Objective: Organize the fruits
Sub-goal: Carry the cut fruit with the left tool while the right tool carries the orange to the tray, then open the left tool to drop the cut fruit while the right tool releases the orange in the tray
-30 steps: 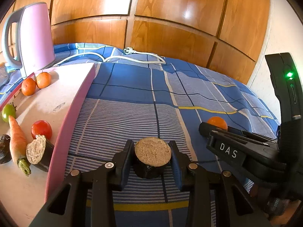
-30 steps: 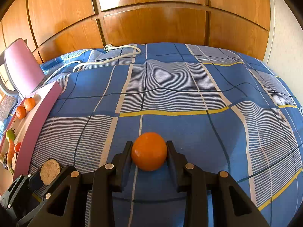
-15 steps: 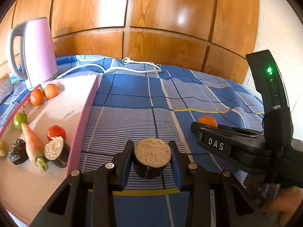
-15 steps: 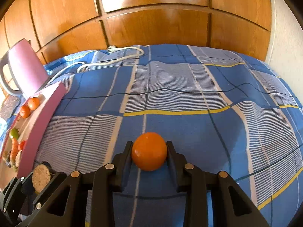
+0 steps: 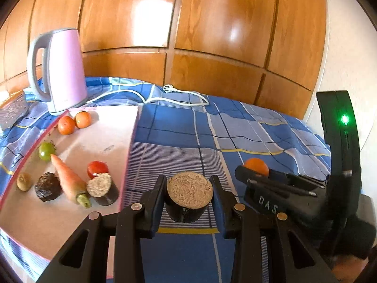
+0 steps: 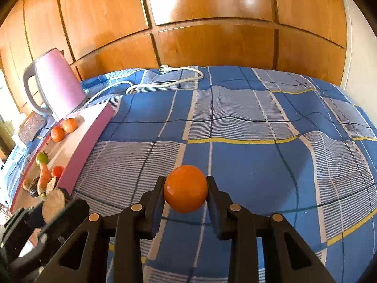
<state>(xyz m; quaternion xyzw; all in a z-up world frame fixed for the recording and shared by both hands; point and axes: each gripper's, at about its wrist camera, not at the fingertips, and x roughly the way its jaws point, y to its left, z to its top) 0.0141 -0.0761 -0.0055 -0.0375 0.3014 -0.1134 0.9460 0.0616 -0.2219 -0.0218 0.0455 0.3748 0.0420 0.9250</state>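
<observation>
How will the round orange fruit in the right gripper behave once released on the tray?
The round orange fruit looks smooth and glossy, so it may slip between the right gripper pads. Being near-spherical, it will likely roll on the flat pink-rimmed tray. It seems firm, showing no visible denting.

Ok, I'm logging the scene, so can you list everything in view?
Eggplant pieces: two, dark skin, one held, one on board.
Oranges: three, one held, two at board's far end.
Carrot: one, orange, on board.
Tomatoes: two, red, green, on board.
Board: one, pink-edged, on bedspread.
Kettle: one, pink, behind board.
Cable: one, white, on bedspread.
Bedspread: one, blue plaid.
Left hand-held gripper: black, shut on eggplant.
Right hand-held gripper: black, shut on orange.
</observation>
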